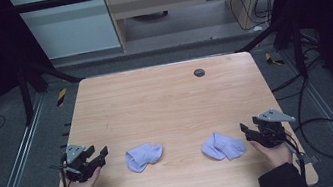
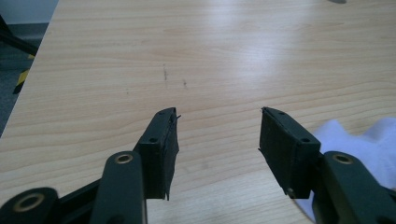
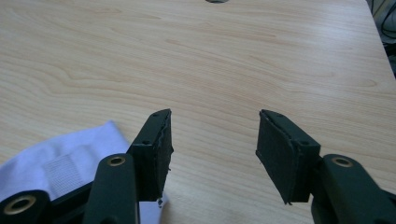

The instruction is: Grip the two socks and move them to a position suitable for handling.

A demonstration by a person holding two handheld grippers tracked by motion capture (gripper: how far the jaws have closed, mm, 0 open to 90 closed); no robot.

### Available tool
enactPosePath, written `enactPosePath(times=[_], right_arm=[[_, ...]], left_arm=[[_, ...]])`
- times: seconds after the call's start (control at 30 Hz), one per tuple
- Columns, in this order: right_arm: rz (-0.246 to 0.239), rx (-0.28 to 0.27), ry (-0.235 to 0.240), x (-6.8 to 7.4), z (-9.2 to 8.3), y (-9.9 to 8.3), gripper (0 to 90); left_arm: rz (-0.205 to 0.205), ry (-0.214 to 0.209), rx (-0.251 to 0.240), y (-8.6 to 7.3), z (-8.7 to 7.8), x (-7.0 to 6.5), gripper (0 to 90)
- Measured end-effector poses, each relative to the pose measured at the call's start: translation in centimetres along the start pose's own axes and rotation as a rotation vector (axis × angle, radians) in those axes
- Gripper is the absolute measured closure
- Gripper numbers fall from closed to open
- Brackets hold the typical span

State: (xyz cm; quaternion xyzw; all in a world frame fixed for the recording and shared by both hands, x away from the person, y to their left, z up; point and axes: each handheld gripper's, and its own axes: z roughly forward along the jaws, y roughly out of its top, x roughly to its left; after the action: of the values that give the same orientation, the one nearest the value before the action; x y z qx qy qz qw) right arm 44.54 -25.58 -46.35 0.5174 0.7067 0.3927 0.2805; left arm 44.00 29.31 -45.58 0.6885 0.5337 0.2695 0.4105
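The left tool [image 1: 97,156] rests low over the near left part of the wooden table [image 1: 165,98], held in the person's left hand [image 1: 82,185]. Its two black jaws are spread wide with only bare wood between them, as the left gripper view [image 2: 217,135] makes plain. Just beyond its right jaw lies a pale lilac sock [image 1: 144,156], crumpled into a loose heap, near the tool but not touching it; in the left gripper view a corner of that sock [image 2: 359,140] peeks out behind the right jaw.

The right tool [image 1: 248,131] sits at the near right part of the table, gripped by the person's right hand [image 1: 275,152], with a grey three-cornered plate [image 1: 273,116] on top and a black cable [image 1: 329,141] looping away to its outer side. Its jaws also stand wide apart and pinch nothing. A second lilac sock [image 1: 222,146] lies folded just to the inner side of this tool, close to the jaw tips yet apart from them. In the right gripper view [image 3: 214,135] this sock [image 3: 60,163] shows beside and partly behind the left jaw, flat on the wood, with a ribbed patch of fabric facing up.

The two socks lie between the tools, well apart from each other. Farther ahead of both tools, a small dark round hole [image 1: 199,72] marks the far part of the table.
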Motion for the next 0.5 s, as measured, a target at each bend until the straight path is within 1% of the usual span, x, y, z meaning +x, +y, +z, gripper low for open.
enactPosePath(times=[0.03,0.07,0.1,0.17,0.2,0.23,0.27,0.3,0.37,0.4,0.43,0.5], right_arm=[[-0.004,-0.002,0.009,0.2,-0.1,0.0,45.4],[-0.006,-0.005,0.016,0.4,-0.2,0.0,45.4],[-0.007,-0.004,0.022,0.5,-0.3,0.1,45.4],[-0.004,-0.004,0.022,0.8,-0.4,0.2,45.3],[-0.011,-0.003,0.028,1.3,-0.5,0.3,45.4],[-0.011,-0.003,0.028,1.3,-0.5,0.3,45.4],[-0.024,-0.002,0.025,1.4,-0.5,0.4,45.5],[-0.036,-0.004,0.025,1.7,-0.5,0.5,46.1],[-0.045,-0.007,0.037,2.1,-0.8,0.9,47.5],[-0.047,-0.006,0.043,2.2,-0.9,1.0,47.7],[-0.05,-0.007,0.046,2.3,-1.0,1.2,48.1],[-0.058,-0.01,0.063,2.5,-1.2,1.5,48.2]], left_arm=[[0.0,0.0,0.0,0.0,0.0,0.0,47.0],[0.001,-0.007,-0.008,0.1,-0.2,-0.6,47.2],[0.003,-0.019,-0.005,0.1,-0.3,-1.0,47.3],[0.004,-0.022,-0.004,0.0,-0.4,-1.2,47.3],[0.021,-0.035,0.0,0.0,-0.4,-1.8,46.9],[0.021,-0.035,0.0,0.0,-0.4,-1.8,46.3],[0.029,-0.034,-0.005,0.1,-0.5,-2.1,46.3],[0.031,-0.041,-0.009,0.2,-0.5,-2.3,45.9],[0.034,-0.056,-0.016,0.5,-0.6,-2.9,44.2],[0.046,-0.061,-0.014,0.6,-0.5,-3.1,43.5],[0.046,-0.061,-0.014,0.6,-0.5,-3.1,42.6],[0.064,-0.071,-0.011,0.9,-0.3,-3.8,41.3]])
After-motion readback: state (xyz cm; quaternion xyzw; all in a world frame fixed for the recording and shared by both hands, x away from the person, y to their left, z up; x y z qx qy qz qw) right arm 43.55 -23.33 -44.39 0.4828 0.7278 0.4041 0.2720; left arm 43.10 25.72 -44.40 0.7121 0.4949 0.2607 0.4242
